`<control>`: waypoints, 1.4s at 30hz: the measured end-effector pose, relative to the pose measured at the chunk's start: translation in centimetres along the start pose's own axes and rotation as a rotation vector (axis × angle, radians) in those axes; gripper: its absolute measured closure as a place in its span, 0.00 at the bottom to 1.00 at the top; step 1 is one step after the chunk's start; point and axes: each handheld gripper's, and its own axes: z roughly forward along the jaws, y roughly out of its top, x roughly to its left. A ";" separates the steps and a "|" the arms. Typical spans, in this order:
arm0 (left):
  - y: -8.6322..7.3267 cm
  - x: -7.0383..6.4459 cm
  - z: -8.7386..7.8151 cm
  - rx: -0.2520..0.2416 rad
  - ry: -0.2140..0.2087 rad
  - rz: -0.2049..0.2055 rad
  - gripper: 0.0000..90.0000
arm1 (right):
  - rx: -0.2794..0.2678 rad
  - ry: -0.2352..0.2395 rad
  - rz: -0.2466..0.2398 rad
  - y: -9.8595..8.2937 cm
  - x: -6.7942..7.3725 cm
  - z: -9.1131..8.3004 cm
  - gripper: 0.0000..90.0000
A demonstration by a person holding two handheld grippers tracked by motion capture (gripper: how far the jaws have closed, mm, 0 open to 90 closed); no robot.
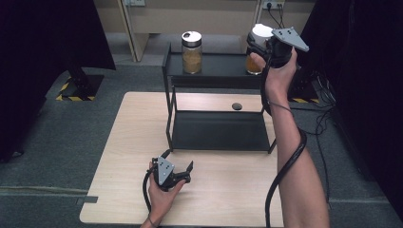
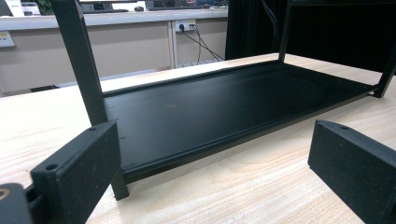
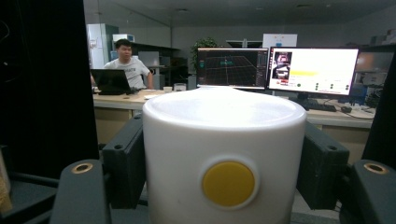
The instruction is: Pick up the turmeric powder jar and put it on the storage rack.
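1. Nearest, the left gripper (image 1: 183, 171) rests in the person's hand on the near part of the wooden table (image 1: 123, 142), just in front of the black rack (image 1: 218, 130). Its jaws stand wide apart with nothing between them — in the left gripper view they frame the rack's lower shelf (image 2: 224, 102) and the near-left post.
2. The lower shelf lies flat on the table top, with a small dark round thing (image 1: 236, 106) on the wood beyond it, under the upper shelf.
3. Farther off, on the rack's upper shelf (image 1: 218, 64), a glass jar with a white lid (image 1: 192, 51) stands upright toward the left end, filled with something tan.
4. At the far right end of that shelf, the right gripper (image 1: 259, 42) is raised on an outstretched arm and clamped on the white lid (image 3: 224, 154) of a second jar (image 1: 253, 64), which holds an orange-brown filling.
5. In the right gripper view the jaws press the lid from both sides, touching it left and right — a yellow round spot on the lid's wall faces the camera.
6. This jar stands upright, long axis vertical, lid up, its base at the shelf; whether it rests on the shelf or is just lifted I cannot tell.
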 end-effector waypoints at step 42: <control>0.0 -0.1 0.0 -0.002 0.003 0.003 0.02 | -0.079 0.120 0.004 -1.9 -1.8 -4.1 0.01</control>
